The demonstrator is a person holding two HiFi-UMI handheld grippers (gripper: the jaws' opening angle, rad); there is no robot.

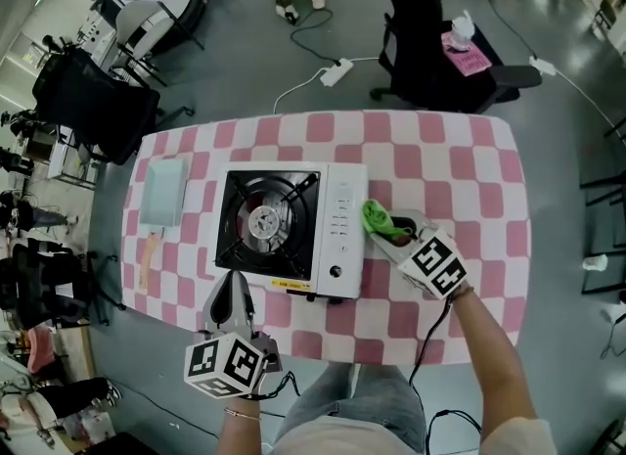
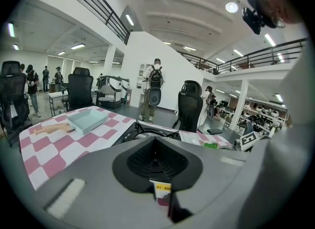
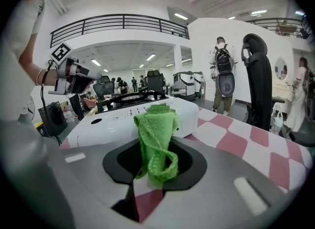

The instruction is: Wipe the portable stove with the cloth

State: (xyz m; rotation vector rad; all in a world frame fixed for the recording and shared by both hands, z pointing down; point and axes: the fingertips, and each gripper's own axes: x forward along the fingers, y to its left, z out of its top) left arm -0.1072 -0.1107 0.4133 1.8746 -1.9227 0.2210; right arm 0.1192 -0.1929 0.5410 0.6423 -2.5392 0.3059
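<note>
A: Where is the cloth?

B: The green cloth is clamped in the right gripper. Its jaws are closed on the bunched fabric, and a loop of it hangs down between them in the right gripper view.

A: And where is that against the portable stove?

B: At the stove's right edge, beside the white panel with the knob. The top of the cloth looks to be touching that edge, though I can't say how firmly.

A: What about the left gripper?

B: It hovers over the stove's near edge, at the burner end. Its jaws are drawn together with nothing between them. Through the small slit below them only a yellow label on the stove shows.

A: Anything else on the surface?

B: A pale blue tray lies on the pink-and-white checks to the left, well apart from the stove.
</note>
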